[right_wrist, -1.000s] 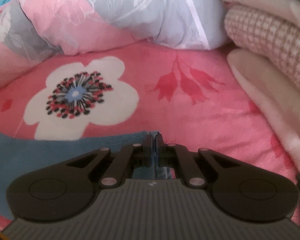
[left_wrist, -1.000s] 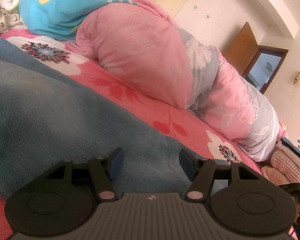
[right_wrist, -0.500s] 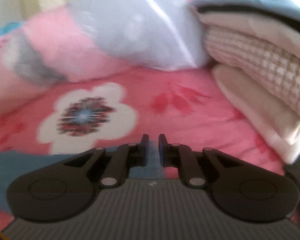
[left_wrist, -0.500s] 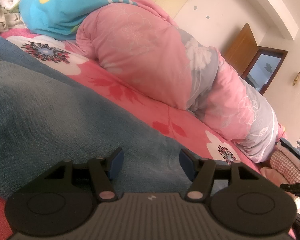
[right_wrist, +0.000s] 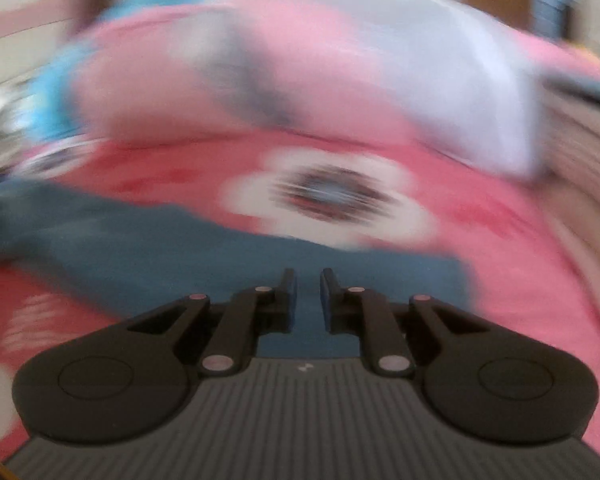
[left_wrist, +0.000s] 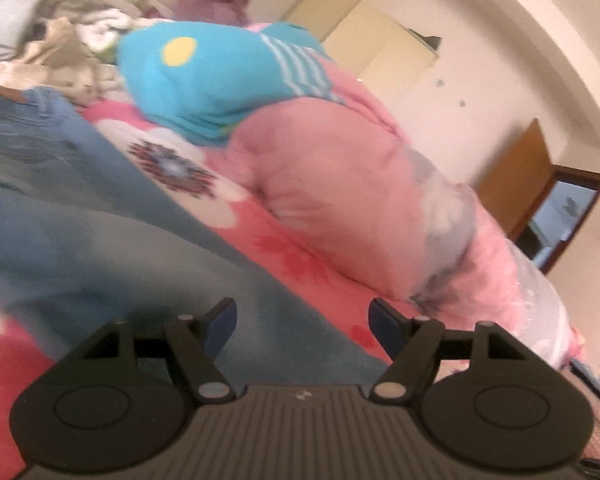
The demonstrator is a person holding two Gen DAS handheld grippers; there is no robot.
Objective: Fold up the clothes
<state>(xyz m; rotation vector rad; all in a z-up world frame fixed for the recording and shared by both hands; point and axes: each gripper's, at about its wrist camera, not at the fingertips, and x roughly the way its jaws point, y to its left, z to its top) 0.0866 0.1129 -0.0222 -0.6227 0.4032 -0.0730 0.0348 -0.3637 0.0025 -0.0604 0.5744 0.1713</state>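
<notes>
A pair of blue jeans [left_wrist: 80, 224] lies spread on the pink flowered bed sheet [left_wrist: 296, 256]; its waistband shows at the far left. My left gripper [left_wrist: 304, 316] is open and empty above the jeans. In the right wrist view the jeans [right_wrist: 180, 256] lie flat, their leg end near the gripper. My right gripper [right_wrist: 308, 292] hovers just above that end, its jaws a narrow gap apart with nothing between them. The view is blurred by motion.
A rolled pink and grey quilt [left_wrist: 360, 184] runs along the far side of the bed, with a turquoise pillow [left_wrist: 204, 80] at its head. Loose clothes [left_wrist: 60, 48] lie at the far left. A stack of folded clothes [right_wrist: 584, 152] stands at the right.
My right gripper let go of the jeans' leg end, opened slightly, lifted and swung left. My left gripper stayed open and rose and turned towards the head of the bed.
</notes>
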